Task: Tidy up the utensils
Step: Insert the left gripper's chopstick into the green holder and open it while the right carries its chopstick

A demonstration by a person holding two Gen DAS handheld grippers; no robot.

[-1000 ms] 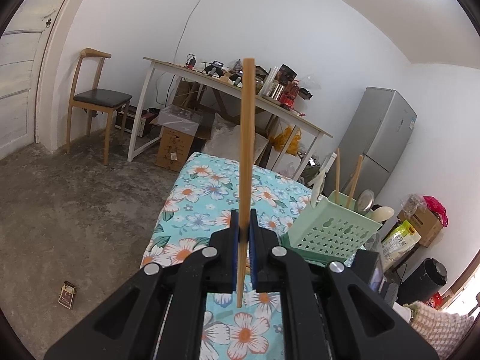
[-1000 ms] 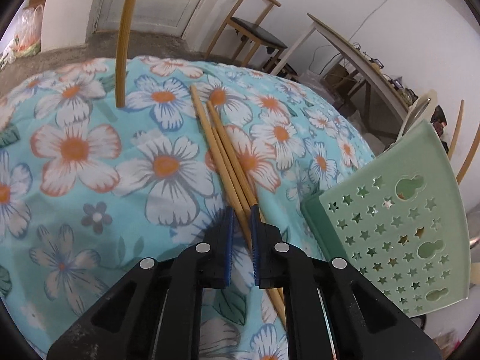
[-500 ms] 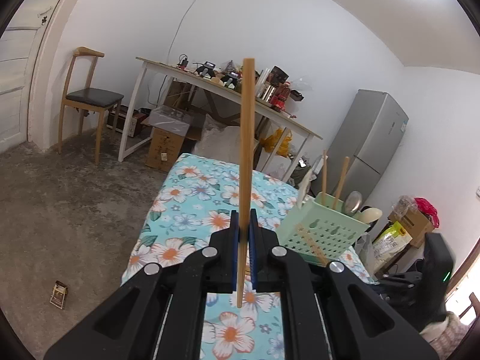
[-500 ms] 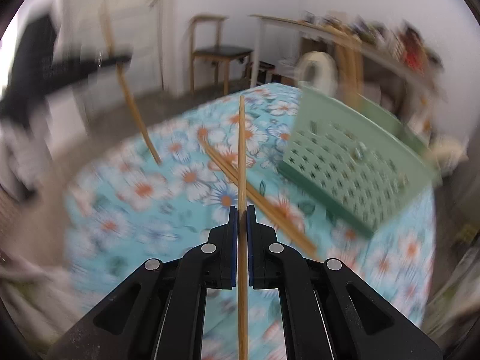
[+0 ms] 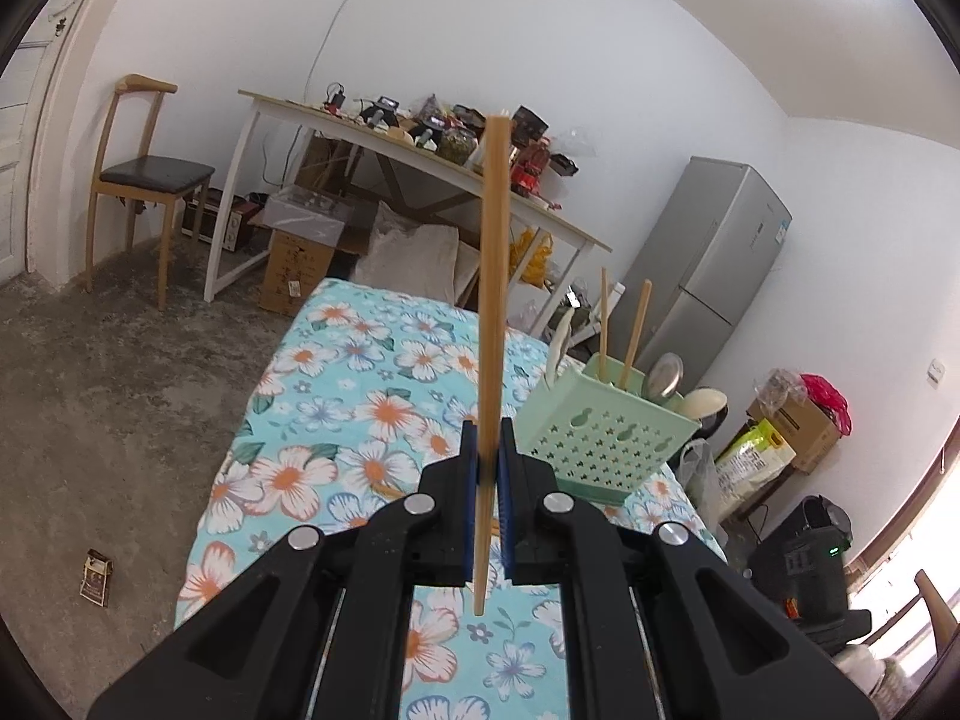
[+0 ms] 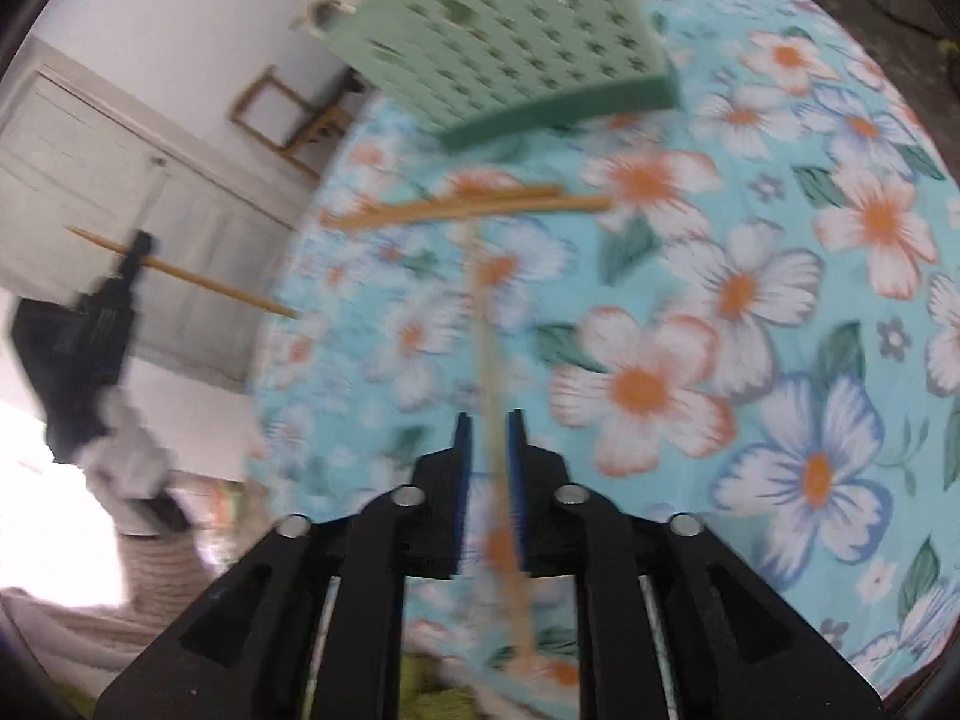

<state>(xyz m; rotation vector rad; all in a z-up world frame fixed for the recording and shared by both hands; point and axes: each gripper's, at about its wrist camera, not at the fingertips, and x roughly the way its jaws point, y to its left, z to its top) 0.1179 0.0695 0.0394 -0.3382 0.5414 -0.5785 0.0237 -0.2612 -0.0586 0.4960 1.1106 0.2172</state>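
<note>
One floral tablecloth (image 5: 336, 432), turquoise with orange-centred flowers, covered the table and filled most of both wrist views. On it stood the mint-green utensil basket (image 5: 600, 444), perforated with star-shaped holes, holding two upright chopsticks, a metal spoon and pale ladles. The left gripper (image 5: 487, 468) was clamped tight on a single wooden chopstick (image 5: 493, 276), held upright above the cloth, just beside the basket in that view. The right gripper (image 6: 487, 450) had just been opening its jaws; a blurred chopstick (image 6: 493, 360) ran between them, and gaps showed on either side of it, so the pads were not pressing it. Beyond it, a small bundle of chopsticks (image 6: 468, 210) lay flat on the cloth near the basket's base.
</note>
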